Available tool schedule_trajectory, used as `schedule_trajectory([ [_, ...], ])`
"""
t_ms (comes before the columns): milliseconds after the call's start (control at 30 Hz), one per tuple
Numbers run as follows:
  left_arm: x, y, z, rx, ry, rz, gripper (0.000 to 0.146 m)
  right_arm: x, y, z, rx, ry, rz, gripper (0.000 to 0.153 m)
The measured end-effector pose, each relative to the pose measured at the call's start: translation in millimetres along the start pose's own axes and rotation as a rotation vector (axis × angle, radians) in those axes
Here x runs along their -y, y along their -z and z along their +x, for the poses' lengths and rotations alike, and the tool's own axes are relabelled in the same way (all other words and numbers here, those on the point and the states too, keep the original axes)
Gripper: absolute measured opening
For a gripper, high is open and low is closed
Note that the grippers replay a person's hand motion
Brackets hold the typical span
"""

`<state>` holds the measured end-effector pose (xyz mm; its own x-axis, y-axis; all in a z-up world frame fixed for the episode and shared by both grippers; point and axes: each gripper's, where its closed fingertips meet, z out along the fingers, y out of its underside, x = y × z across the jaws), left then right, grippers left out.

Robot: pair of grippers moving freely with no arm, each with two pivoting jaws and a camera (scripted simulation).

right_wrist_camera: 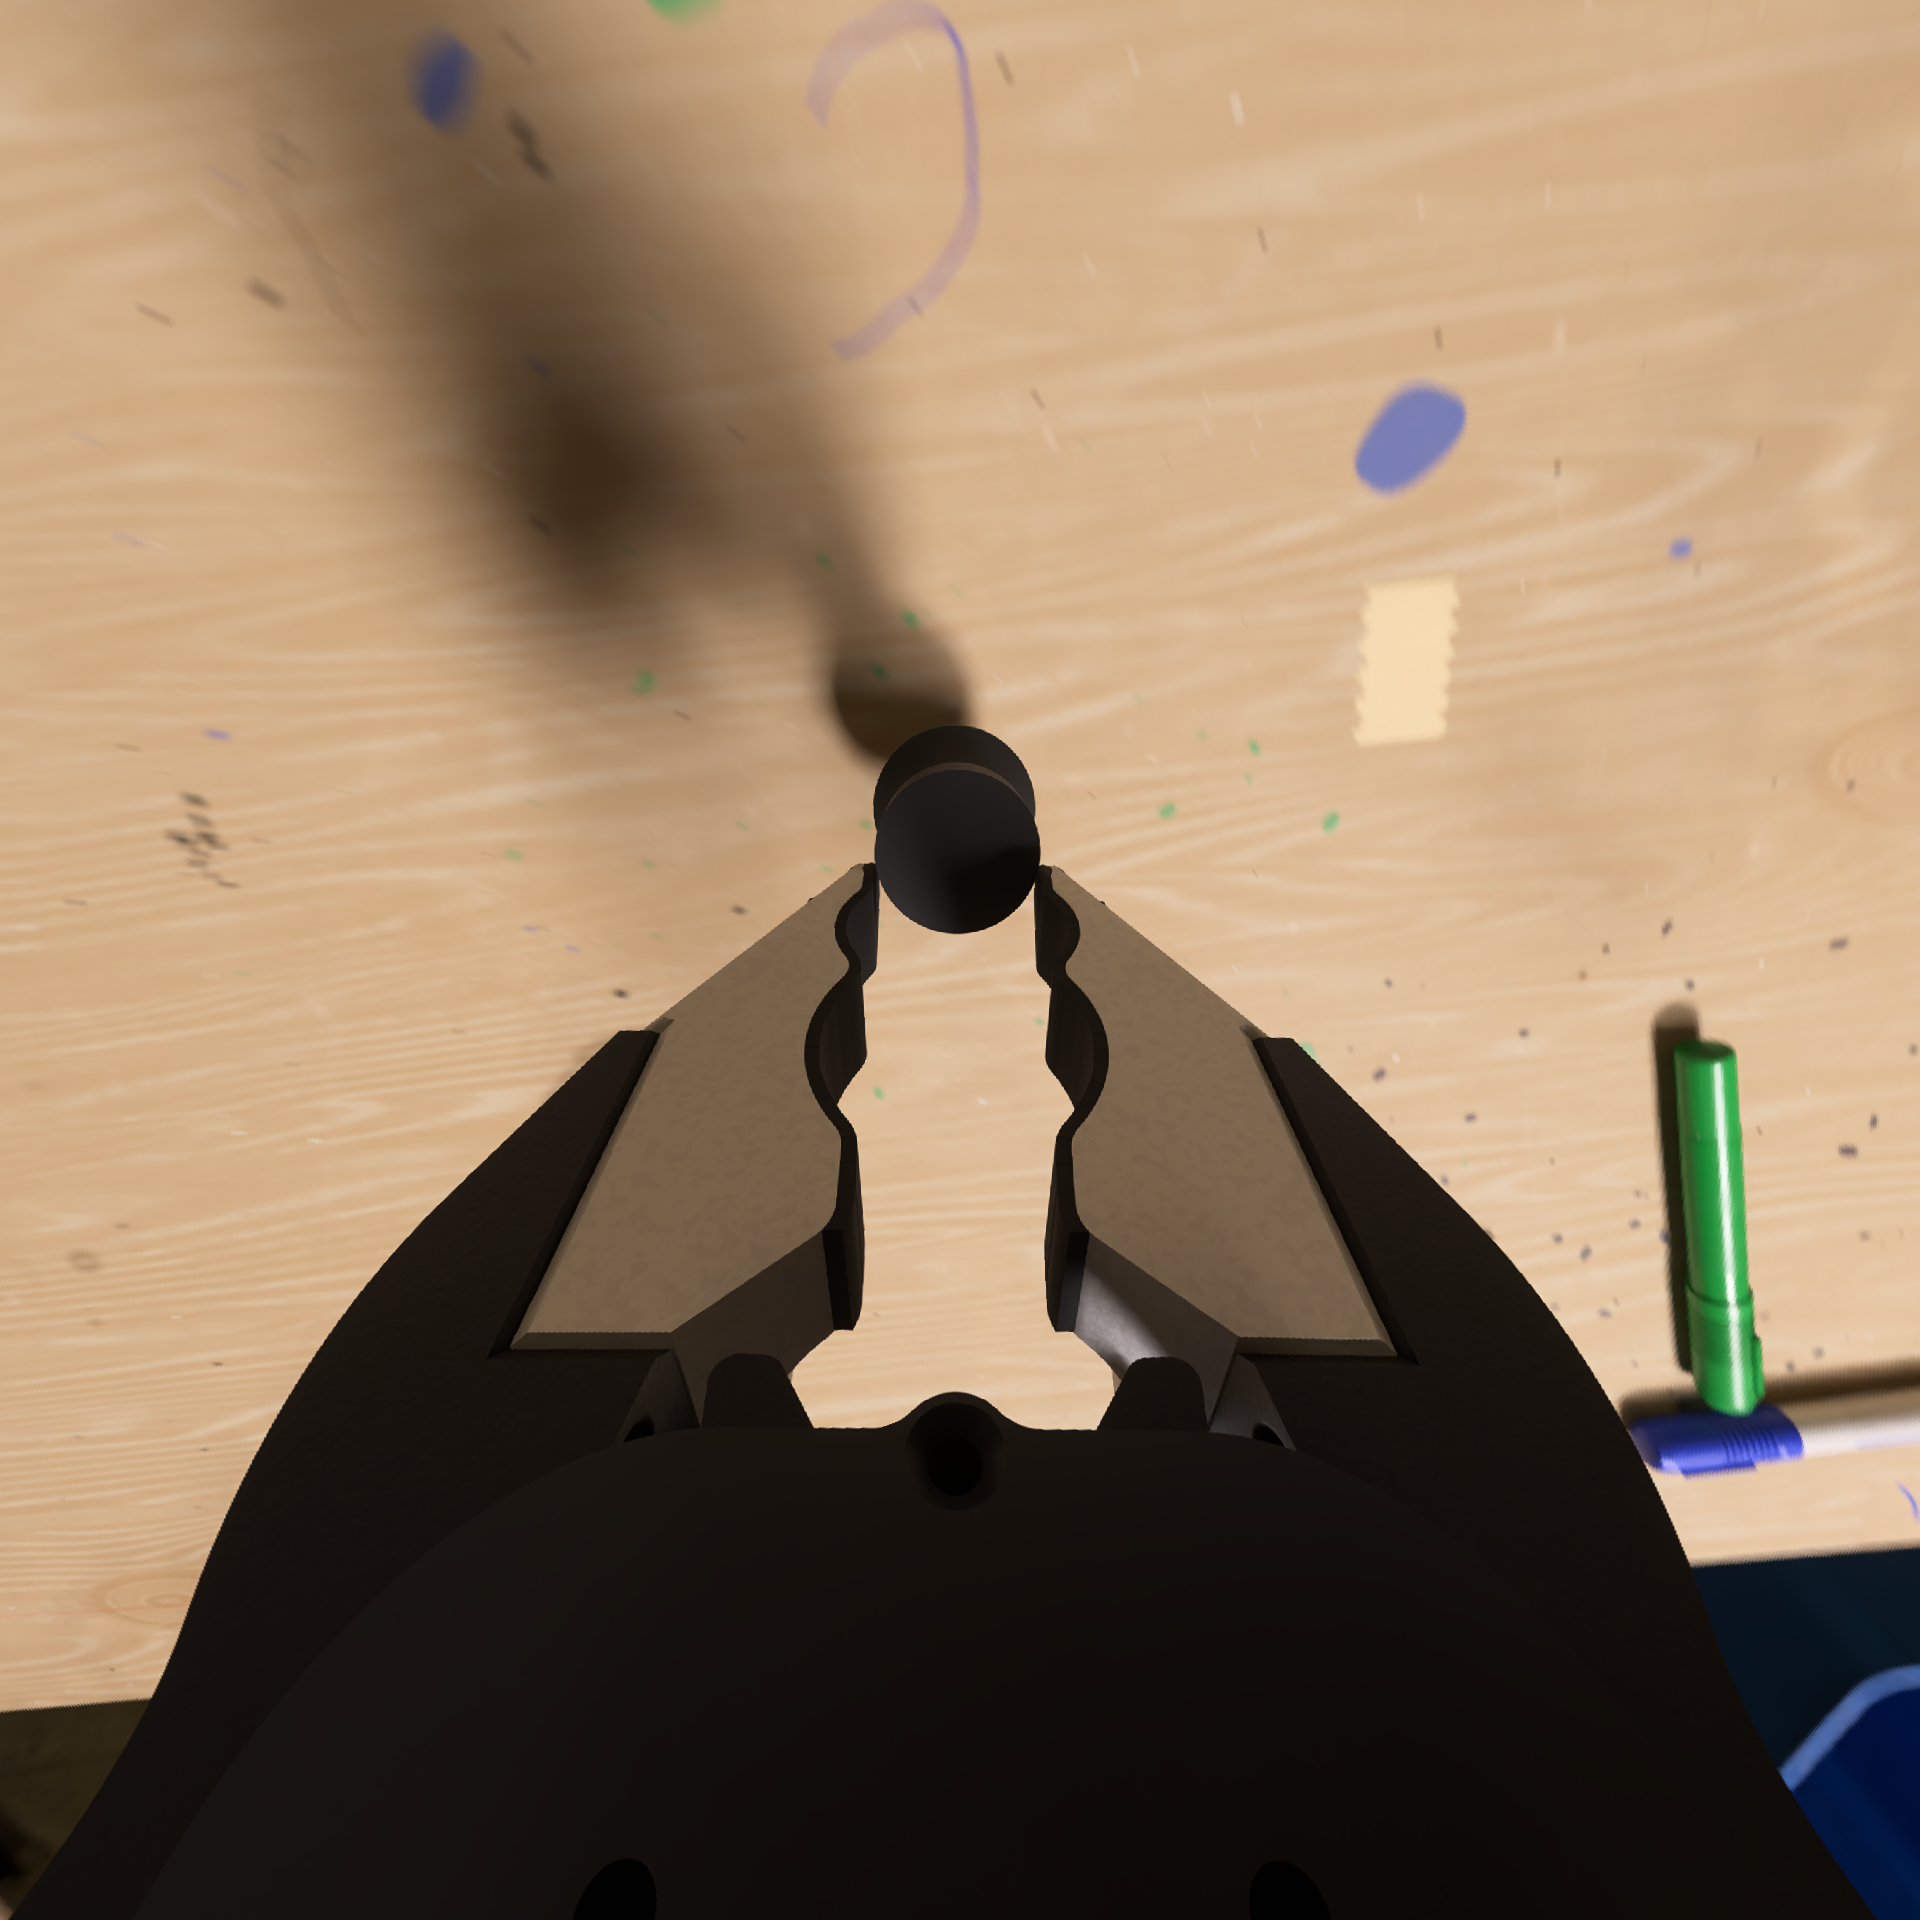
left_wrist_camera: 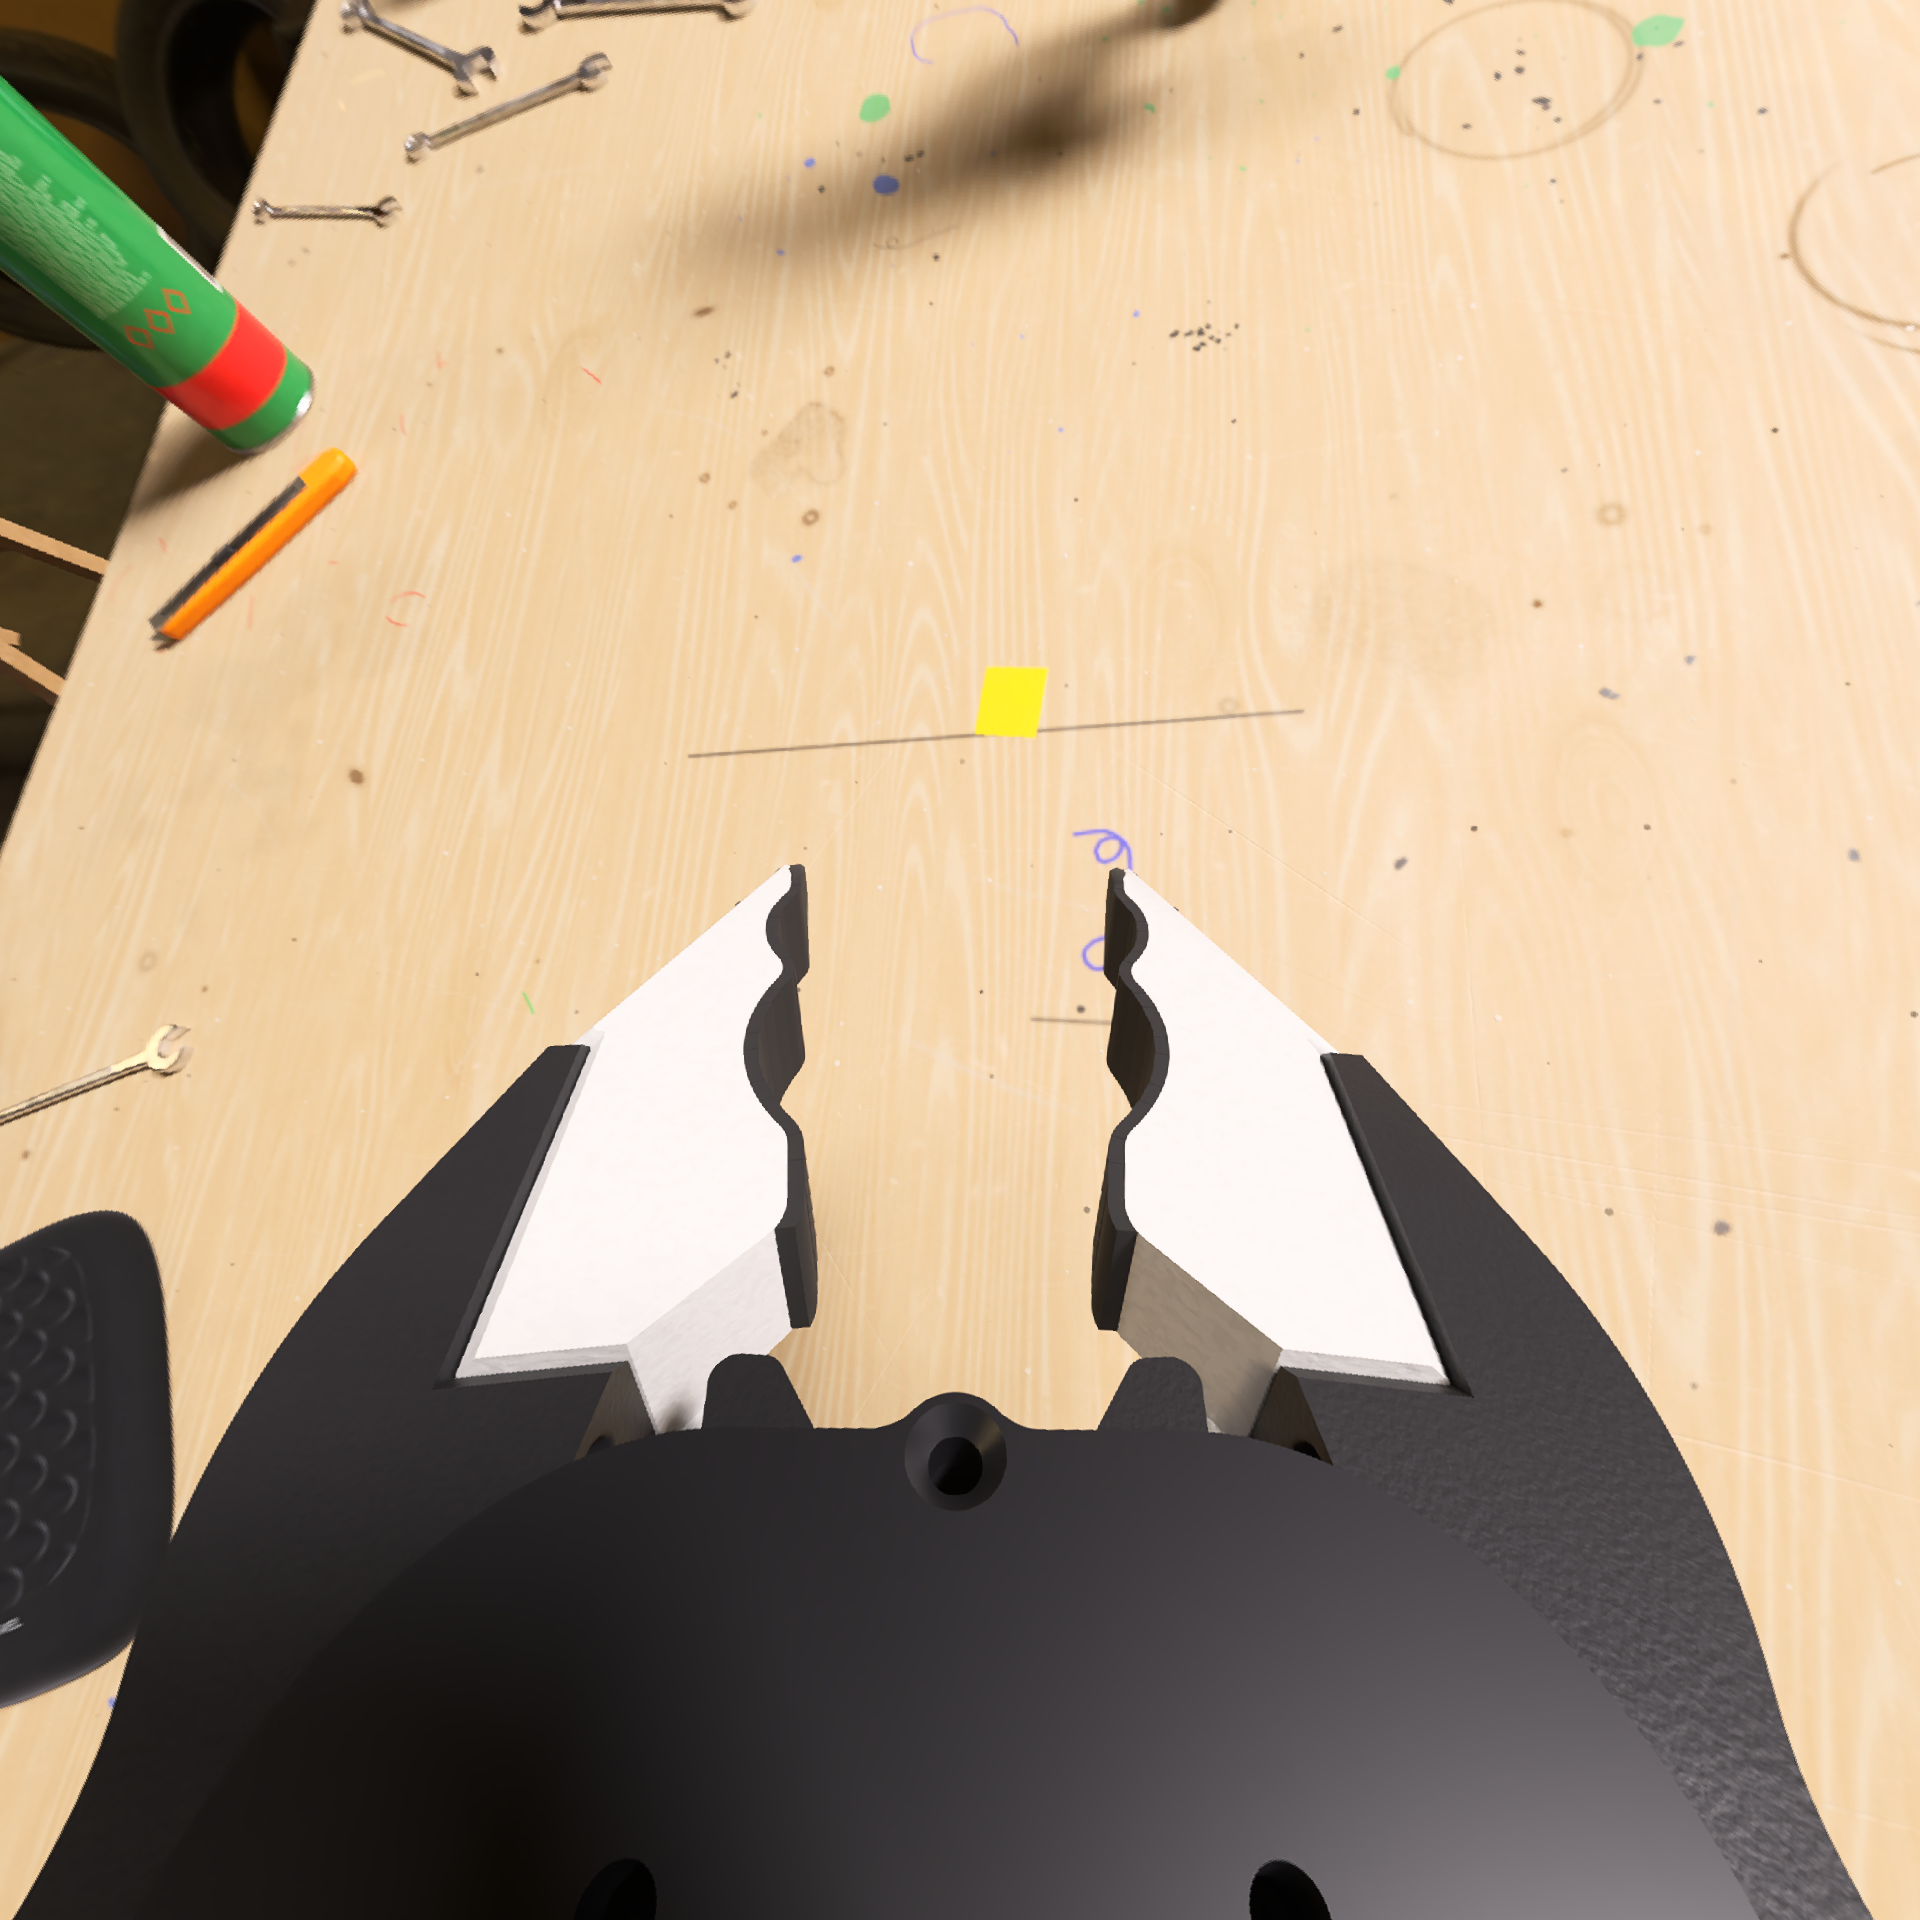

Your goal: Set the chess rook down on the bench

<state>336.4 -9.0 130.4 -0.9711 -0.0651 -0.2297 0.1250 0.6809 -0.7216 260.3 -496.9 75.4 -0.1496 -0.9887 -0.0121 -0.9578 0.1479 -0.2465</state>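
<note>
The black chess rook point(right_wrist_camera: 956, 831) shows end-on in the right wrist view, pinched between the tips of my right gripper point(right_wrist_camera: 956, 883), which is shut on it and points down at the wooden bench point(right_wrist_camera: 416, 935). The rook's shadow lies on the bench right beside its far end; I cannot tell whether it touches the wood. My left gripper point(left_wrist_camera: 956, 873) is open and empty, hovering over the bench point(left_wrist_camera: 1455, 935) short of a small yellow square point(left_wrist_camera: 1011, 701). The rook is not in the left wrist view.
In the left wrist view, a green and red spray can point(left_wrist_camera: 156, 281), an orange utility knife point(left_wrist_camera: 255, 540) and several wrenches point(left_wrist_camera: 509, 104) lie at the left, and a black textured object point(left_wrist_camera: 62, 1455) at lower left. In the right wrist view, a green marker point(right_wrist_camera: 1714, 1226), a blue-capped marker point(right_wrist_camera: 1714, 1439) and a blue bin point(right_wrist_camera: 1860, 1787) are at right.
</note>
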Motion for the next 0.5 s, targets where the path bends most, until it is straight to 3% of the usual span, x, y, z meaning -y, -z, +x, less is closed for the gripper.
schedule_trajectory([
  [133, 3.6, 11.2, -6.6, 0.032, 0.004, 0.017, 0.053, -20.6, -21.4, 23.0, -0.048, -0.046, -0.107, 0.03],
  [300, -21.7, 44.1, -25.3, 0.093, 0.037, -0.029, 0.055, -21.4, -6.3, 24.1, -0.113, -0.023, -0.139, 0.036],
  [400, -53.5, 86.6, -50.0, 0.183, 0.083, -0.08, 0.055, -0.9, 26.8, 0.8, -0.122, 0.026, -0.017, 0.046],
  [500, -97.8, 148.3, -79.3, 0.274, 0.159, -0.157, 0.055, 23.0, 62.7, -54.8, -0.036, 0.13, 0.174, 0.044],
])
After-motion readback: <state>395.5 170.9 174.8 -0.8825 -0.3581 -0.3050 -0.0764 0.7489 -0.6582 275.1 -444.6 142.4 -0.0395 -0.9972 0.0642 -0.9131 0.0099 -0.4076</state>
